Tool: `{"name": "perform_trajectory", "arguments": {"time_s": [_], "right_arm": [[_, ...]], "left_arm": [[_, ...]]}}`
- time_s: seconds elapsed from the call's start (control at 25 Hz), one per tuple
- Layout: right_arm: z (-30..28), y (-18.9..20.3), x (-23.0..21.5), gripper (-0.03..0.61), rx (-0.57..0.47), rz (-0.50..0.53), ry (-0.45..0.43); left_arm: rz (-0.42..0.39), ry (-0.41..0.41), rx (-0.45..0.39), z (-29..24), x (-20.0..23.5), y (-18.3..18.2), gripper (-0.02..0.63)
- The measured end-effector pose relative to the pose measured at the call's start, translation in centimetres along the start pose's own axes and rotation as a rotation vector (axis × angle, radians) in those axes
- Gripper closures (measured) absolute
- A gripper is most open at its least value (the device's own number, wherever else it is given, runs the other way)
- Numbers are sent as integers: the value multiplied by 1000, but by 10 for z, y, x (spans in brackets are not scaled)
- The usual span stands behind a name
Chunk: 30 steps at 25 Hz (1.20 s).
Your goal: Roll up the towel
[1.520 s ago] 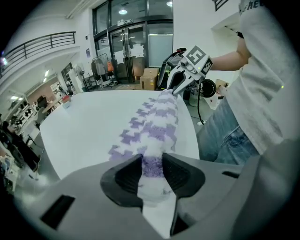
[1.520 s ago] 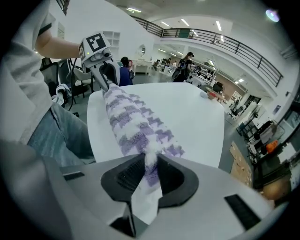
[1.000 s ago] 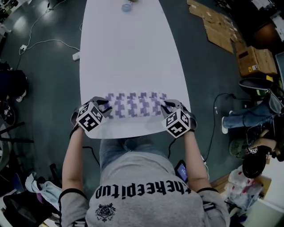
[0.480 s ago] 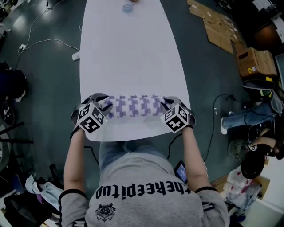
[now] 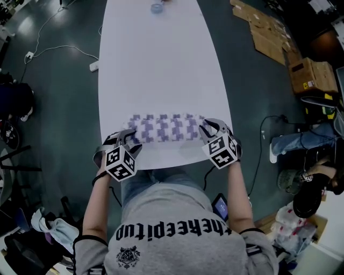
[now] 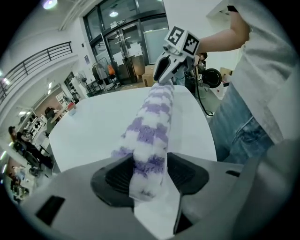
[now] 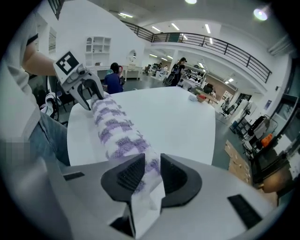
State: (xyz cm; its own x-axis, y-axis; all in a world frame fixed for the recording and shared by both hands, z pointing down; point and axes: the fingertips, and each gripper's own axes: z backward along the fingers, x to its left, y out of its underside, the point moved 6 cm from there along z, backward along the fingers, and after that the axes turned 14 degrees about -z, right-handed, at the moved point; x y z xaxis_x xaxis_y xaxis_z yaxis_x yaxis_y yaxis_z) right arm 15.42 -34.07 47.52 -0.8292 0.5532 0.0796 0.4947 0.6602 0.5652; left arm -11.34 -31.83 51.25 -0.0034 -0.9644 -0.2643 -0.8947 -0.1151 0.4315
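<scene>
The purple-and-white checked towel (image 5: 164,128) lies rolled into a log across the near end of the white table (image 5: 161,64). My left gripper (image 5: 130,142) sits at the roll's left end, close to the table's near edge. Its jaws are opening, and the towel end (image 6: 150,154) lies between the pads with a gap on each side. My right gripper (image 5: 208,129) is shut on the right end of the towel (image 7: 147,164). From each gripper view the roll runs away to the other gripper (image 6: 171,65) (image 7: 86,91).
A small blue object (image 5: 156,8) sits at the table's far end. On the floor, a power strip with a cable (image 5: 92,66) lies to the left. Flattened cardboard and boxes (image 5: 301,72) lie to the right. The person's legs are against the near edge.
The left gripper has drawn back toward the person and down-right in the head view, and its jaws have come off the towel's left end. The right gripper keeps its hold.
</scene>
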Motion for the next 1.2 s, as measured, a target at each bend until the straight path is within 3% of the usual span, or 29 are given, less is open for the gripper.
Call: {"name": "perform_trajectory", "arguments": {"time_s": [0.12, 0.24, 0.4, 0.52, 0.96, 1.2], "right_arm": [[21, 16, 10, 489, -37, 7, -20], [17, 48, 32, 440, 23, 81, -57], [-6, 62, 45, 440, 91, 168, 32], [-7, 56, 41, 501, 73, 110, 51], [-6, 23, 14, 503, 33, 3, 66], [-12, 21, 5, 503, 30, -29, 81]], "left_arm": [[1, -17, 13, -3, -5, -2, 403], [-10, -27, 37, -11, -16, -4, 403], [-24, -58, 76, -14, -13, 4, 415], [-11, -59, 65, -12, -10, 8, 452], [85, -50, -23, 2, 33, 7, 454], [241, -38, -99, -8, 42, 13, 454]]}}
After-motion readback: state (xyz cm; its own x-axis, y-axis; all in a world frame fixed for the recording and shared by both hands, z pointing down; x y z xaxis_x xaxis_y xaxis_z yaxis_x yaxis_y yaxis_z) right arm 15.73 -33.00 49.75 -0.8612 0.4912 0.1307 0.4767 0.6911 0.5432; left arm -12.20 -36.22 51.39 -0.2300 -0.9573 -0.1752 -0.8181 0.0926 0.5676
